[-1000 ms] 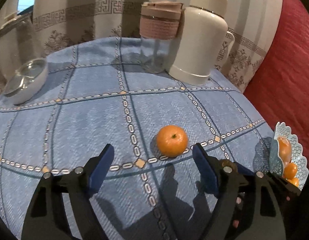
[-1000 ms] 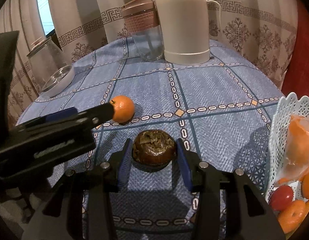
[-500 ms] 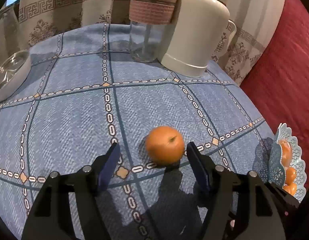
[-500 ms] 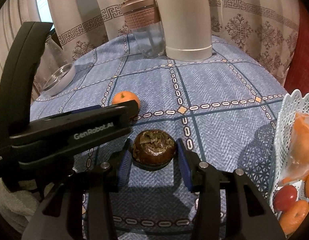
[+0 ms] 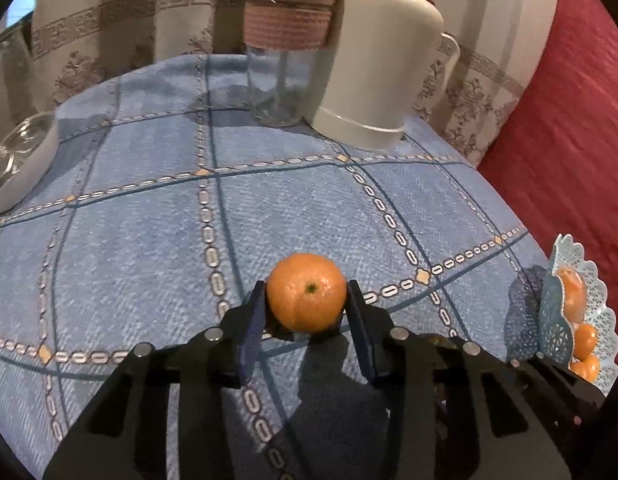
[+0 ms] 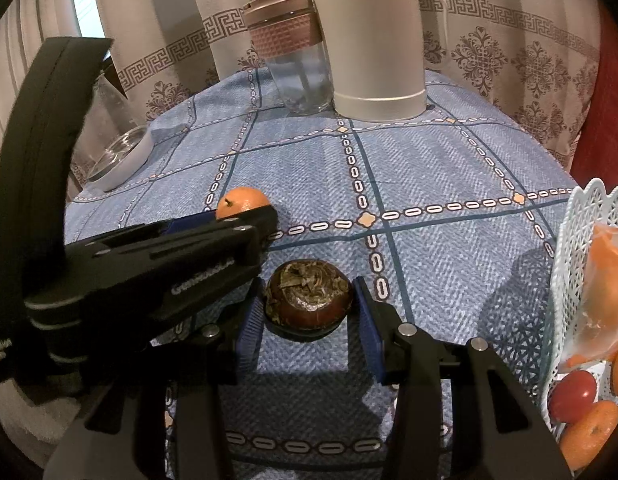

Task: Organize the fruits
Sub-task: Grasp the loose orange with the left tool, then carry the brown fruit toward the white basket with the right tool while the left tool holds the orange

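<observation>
Item: tangerine, light, soft-skinned; my left gripper clamps its sides. Right gripper brackets the mangosteen, unclosed.

Left tongs around tangerine

Low wrist views, shared tablecloth, flask

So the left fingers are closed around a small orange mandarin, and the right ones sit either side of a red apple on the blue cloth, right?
Not quite. The right wrist view shows the right gripper flanking a dark brown, rough-topped round fruit, not a red apple. The rest holds: the left gripper is closed on the small orange mandarin, over the blue checked tablecloth.
</observation>
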`<state>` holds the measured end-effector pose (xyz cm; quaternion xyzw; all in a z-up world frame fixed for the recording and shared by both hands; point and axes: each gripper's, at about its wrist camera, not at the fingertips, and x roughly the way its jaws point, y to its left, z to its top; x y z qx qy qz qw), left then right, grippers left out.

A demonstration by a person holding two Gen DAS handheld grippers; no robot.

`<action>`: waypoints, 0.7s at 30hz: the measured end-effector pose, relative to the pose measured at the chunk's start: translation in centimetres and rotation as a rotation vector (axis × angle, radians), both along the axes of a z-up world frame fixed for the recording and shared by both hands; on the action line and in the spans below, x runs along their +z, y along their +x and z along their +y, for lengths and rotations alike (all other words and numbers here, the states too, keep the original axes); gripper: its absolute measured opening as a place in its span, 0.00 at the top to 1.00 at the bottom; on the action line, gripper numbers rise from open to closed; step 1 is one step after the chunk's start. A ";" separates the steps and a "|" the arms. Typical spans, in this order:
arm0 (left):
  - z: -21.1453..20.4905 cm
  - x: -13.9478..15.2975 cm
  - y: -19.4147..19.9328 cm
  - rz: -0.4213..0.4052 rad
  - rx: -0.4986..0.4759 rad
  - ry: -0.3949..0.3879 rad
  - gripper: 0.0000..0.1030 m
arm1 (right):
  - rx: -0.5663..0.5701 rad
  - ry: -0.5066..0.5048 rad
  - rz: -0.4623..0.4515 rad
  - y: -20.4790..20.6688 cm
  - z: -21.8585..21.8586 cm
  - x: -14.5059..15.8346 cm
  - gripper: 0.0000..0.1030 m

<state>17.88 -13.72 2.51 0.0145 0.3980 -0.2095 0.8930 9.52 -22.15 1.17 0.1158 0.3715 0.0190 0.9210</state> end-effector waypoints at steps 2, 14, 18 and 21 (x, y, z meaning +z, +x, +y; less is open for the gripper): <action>0.5 0.2 -0.4 -0.017 0.025 0.006 0.62 | 0.002 0.003 -0.002 0.0 0.0 0.0 0.56; 5.2 3.0 -4.8 -0.152 0.210 0.059 0.62 | 0.008 0.011 -0.005 -0.1 0.1 0.2 0.56; 6.8 4.2 -6.8 -0.199 0.269 0.069 0.62 | 0.007 0.012 -0.007 -0.1 0.0 0.3 0.56; 8.1 5.0 -8.2 -0.224 0.307 0.067 0.62 | 0.006 0.013 -0.009 -0.1 0.0 0.4 0.56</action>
